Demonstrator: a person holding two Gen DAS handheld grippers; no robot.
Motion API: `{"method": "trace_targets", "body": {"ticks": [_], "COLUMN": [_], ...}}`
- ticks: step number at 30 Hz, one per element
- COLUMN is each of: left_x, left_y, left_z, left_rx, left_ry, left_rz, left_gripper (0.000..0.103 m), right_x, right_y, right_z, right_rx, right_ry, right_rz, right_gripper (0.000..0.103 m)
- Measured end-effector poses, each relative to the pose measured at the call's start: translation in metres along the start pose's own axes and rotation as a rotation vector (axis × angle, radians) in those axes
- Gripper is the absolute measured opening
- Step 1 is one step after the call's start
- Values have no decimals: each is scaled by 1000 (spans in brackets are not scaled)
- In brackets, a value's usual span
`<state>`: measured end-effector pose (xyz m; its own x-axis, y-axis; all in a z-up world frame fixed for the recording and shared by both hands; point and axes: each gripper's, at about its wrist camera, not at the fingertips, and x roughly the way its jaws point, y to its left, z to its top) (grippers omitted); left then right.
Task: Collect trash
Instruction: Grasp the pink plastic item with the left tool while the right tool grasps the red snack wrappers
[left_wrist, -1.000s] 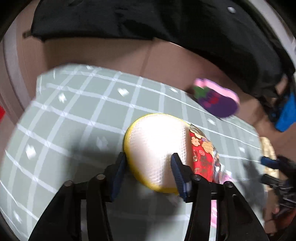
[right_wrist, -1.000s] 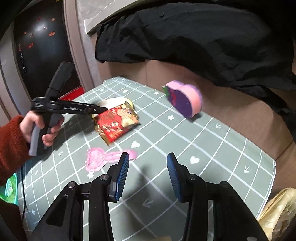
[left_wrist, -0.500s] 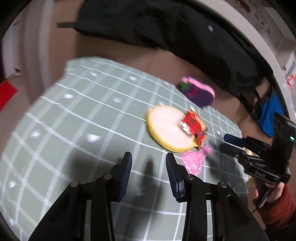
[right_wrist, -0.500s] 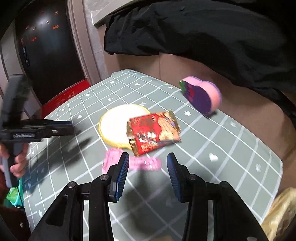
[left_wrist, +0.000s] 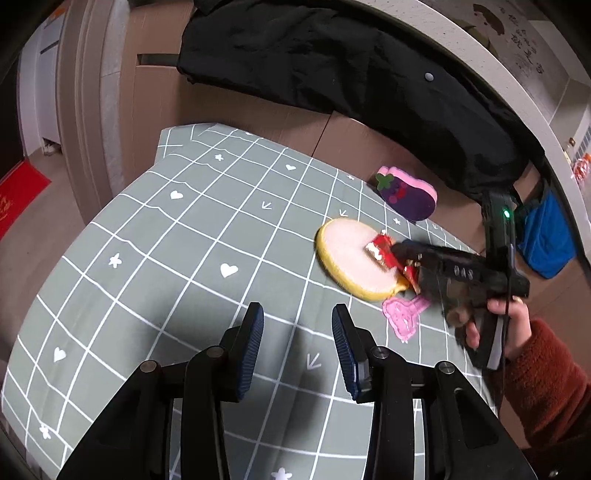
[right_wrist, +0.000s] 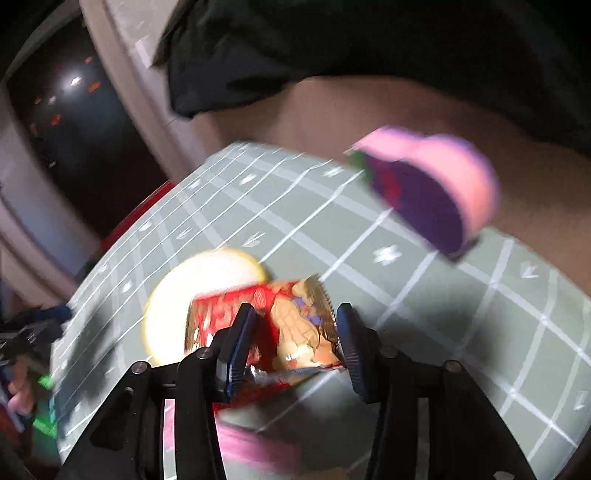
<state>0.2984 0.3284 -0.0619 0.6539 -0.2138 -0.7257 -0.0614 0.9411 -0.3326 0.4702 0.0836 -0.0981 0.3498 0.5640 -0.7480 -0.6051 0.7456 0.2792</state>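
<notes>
The green checked tablecloth (left_wrist: 184, 236) carries a round yellow-rimmed pad (left_wrist: 354, 264), and the red snack wrapper (right_wrist: 273, 325) lies partly across it. The right gripper (right_wrist: 291, 334) straddles that wrapper, jaws apart, seemingly lining up a pinch; the left gripper (left_wrist: 297, 334) waits wide and empty.

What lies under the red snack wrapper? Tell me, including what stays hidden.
The red snack wrapper lies partly on the round yellow-rimmed pad, which rests on the checked tablecloth. The pad's part beneath the wrapper is covered; the right gripper blocks more.
</notes>
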Motion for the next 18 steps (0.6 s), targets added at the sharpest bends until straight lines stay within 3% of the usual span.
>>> {"method": "trace_targets", "body": {"ticks": [3,7,12,15,16,17,18], "left_x": [2,0,-7,-10,-10,-10,-10], "left_y": [-3,-6,-13,-18,-20,-23,-25], "left_z": [3,3,-4,-9,-10,-12,-14], "left_rx": [-11,-22,-29,-28,-29,-28,-25], "left_ry": [-4,-11,-13,-15,-15,-14,-11], "left_rz": [-9,-22,-34,-33,-35,-39,-45], "left_gripper": [40,40,40,40,40,40,40], "right_x": [4,5,-3,-8,-11,-13,-17], "right_y": [24,44,45,57,61,63,64], "right_z": [-5,-14,-23,-33,-38,-41,-44], "right_rx": [-110,-193,-188,-249,-276,-290,-294], "right_ry": [39,70,68,89,99,104,111], "right_rz": [-36,-15,-34,-46,-57,-77,-86], "right_gripper": [47,47,48,45,36,16,13]}}
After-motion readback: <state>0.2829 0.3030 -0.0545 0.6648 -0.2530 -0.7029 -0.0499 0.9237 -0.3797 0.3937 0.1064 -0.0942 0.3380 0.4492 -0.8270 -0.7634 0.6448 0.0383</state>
